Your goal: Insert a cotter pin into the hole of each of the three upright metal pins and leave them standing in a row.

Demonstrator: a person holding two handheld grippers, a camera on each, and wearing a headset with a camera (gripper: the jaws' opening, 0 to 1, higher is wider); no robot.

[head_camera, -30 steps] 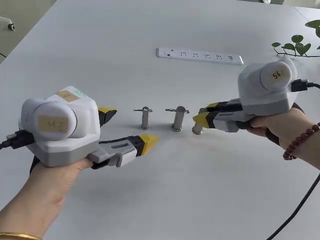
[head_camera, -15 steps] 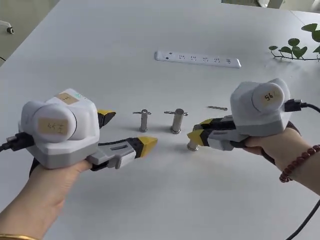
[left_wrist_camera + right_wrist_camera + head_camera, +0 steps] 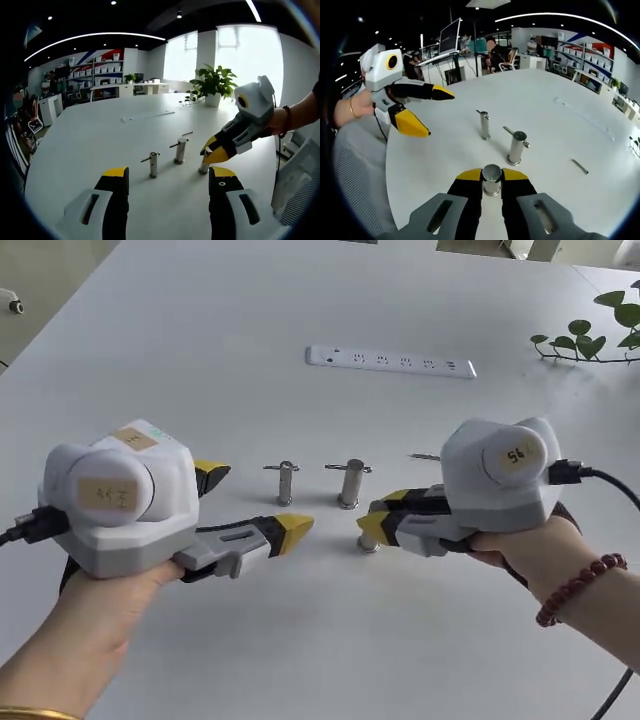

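The left gripper point(image 3: 255, 500) and right gripper point(image 3: 383, 513) have rounded pale-grey housings with tan paper labels point(image 3: 105, 492), black jaws tipped yellow, and black cables point(image 3: 25, 525). A gold bangle point(image 3: 35, 712) circles the left wrist, a reddish-brown bead bracelet point(image 3: 575, 585) the right.

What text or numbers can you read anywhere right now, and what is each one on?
"95", handwritten, as best it reads: on the round sticker of the right tongs, head view.
On the round end of the left tongs, a tan label: faint handwriting, too blurred to read.
On top of the left tongs, a small tan patch: nothing legible.
On the power strip: markings too small to read.
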